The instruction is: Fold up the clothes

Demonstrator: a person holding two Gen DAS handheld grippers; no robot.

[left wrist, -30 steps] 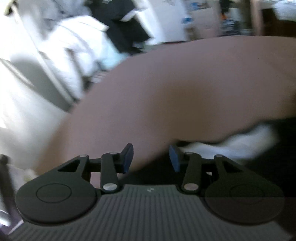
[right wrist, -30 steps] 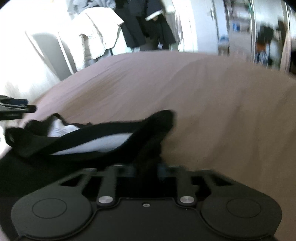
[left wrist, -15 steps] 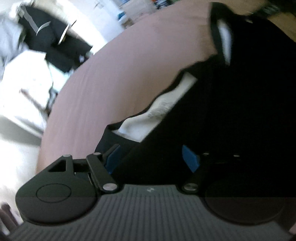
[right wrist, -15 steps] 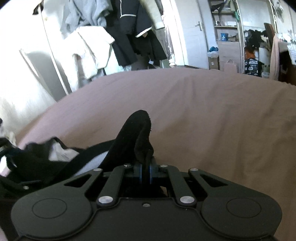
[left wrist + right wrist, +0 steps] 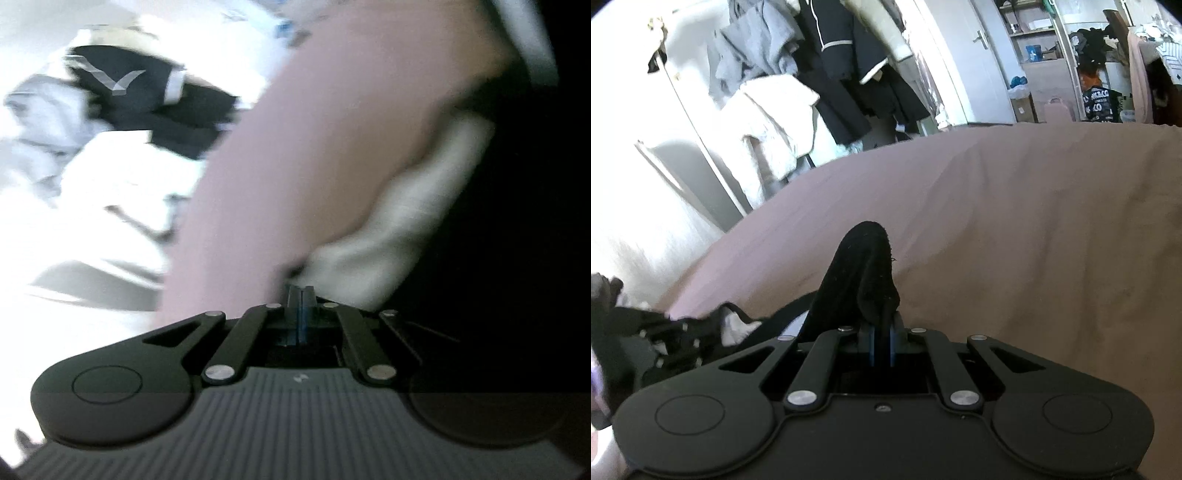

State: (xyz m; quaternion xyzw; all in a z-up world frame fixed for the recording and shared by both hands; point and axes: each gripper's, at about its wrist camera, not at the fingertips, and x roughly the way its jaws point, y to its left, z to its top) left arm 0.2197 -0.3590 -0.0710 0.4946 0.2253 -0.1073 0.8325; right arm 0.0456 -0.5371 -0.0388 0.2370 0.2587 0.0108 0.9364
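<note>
Nearest, in the right view: right claw point(image 5: 881, 345) pinched tight on a black fold of the garment point(image 5: 862, 273), with the fold poking up past the tips. Rest of the garment hanging off to the left, toward a dark shape at the far left edge, maybe the other claw, too small to tell.

In the left view, very blurry: left claw point(image 5: 301, 314) closed, blue pads pressed together. Gripping cloth or not? Hard to tell; edge of the garment point(image 5: 517, 258) right at the tips, black with a white lining point(image 5: 399, 221) showing. Most of it off to the right of this claw.

So: garment stretched long from left to right between the two claws, over the near part of the bed point(image 5: 1015, 221). Probably ready to lift, spread, and lay flat. Both claws about as near to it.

Farther off: bare pink bed. Farthest: hanging coats point(image 5: 846, 74), white door point(image 5: 964, 62), and shelves point(image 5: 1034, 44).
</note>
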